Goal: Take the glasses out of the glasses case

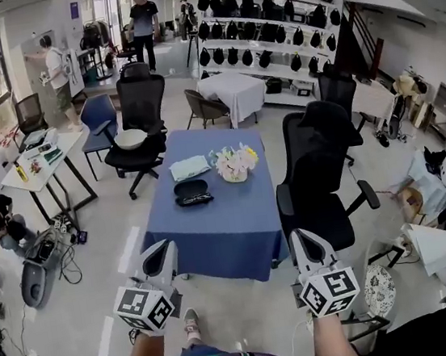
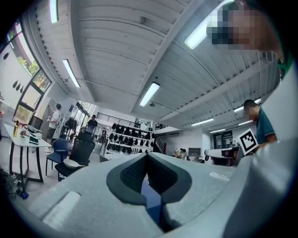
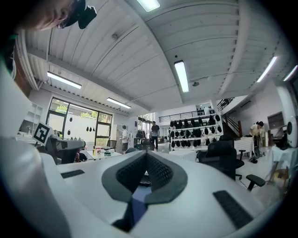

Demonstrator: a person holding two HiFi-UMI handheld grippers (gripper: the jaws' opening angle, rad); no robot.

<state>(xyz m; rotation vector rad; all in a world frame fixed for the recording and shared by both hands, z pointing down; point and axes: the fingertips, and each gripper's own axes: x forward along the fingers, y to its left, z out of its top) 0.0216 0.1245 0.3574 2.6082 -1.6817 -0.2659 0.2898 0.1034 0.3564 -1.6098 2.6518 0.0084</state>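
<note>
A black glasses case lies shut in the middle of the blue-clothed table; no glasses show outside it. Just beyond it lie a pale folded cloth and a small bunch of flowers. My left gripper and right gripper hang side by side in front of the table's near edge, well short of the case. In both gripper views the jaws meet at the tips, left gripper and right gripper, with nothing between them. Blue cloth shows through the gap under each pair of tips.
A black office chair stands tight against the table's right side, another chair at its far left corner. A white desk with clutter stands at the left. Cables and gear lie on the floor at the left. People stand far back.
</note>
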